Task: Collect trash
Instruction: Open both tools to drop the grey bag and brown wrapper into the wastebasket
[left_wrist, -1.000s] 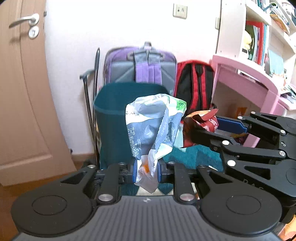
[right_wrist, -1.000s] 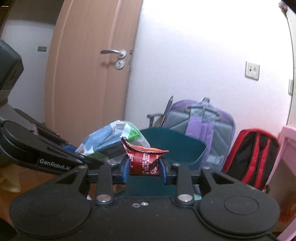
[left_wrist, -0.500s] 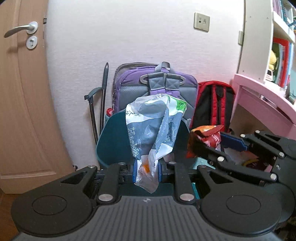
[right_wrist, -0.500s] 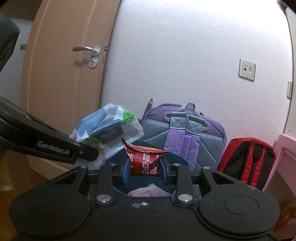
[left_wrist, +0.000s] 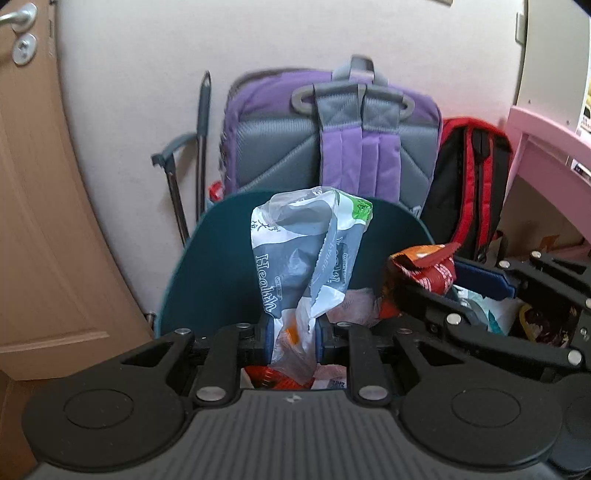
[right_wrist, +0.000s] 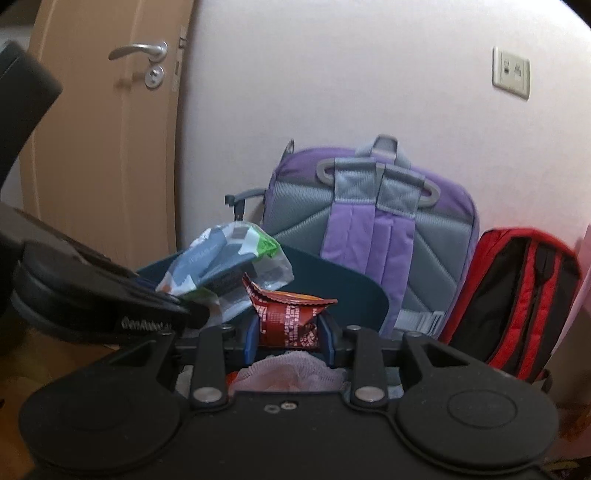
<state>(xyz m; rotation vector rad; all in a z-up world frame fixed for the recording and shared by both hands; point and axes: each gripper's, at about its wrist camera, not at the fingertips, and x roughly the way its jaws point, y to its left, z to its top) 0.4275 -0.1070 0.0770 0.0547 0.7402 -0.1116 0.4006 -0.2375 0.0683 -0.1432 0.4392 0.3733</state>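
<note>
My left gripper (left_wrist: 293, 332) is shut on a crumpled white, grey and green plastic bag (left_wrist: 306, 240) that stands up between its blue pads. It hangs over the mouth of a dark teal bin (left_wrist: 221, 266). To its right, my right gripper (right_wrist: 288, 334) holds a red snack wrapper (right_wrist: 288, 317) between its pads. Its jaws are opening, and the wrapper still touches both pads. The wrapper (left_wrist: 424, 266) also hovers over the bin (right_wrist: 332, 291). Pale pink crumpled paper (right_wrist: 291, 369) and other trash lie inside the bin, below both grippers.
A purple and grey backpack (left_wrist: 332, 140) leans on the wall right behind the bin, with a red and black backpack (left_wrist: 472, 177) beside it. A pink desk (left_wrist: 546, 140) stands at the right and a wooden door (left_wrist: 37, 221) at the left. A grey cane (left_wrist: 201, 147) rests against the wall.
Both grippers have travelled forward to the bin and sunk slightly. The bin's inside and its trash now show beneath them. Each gripper still carries its piece.
</note>
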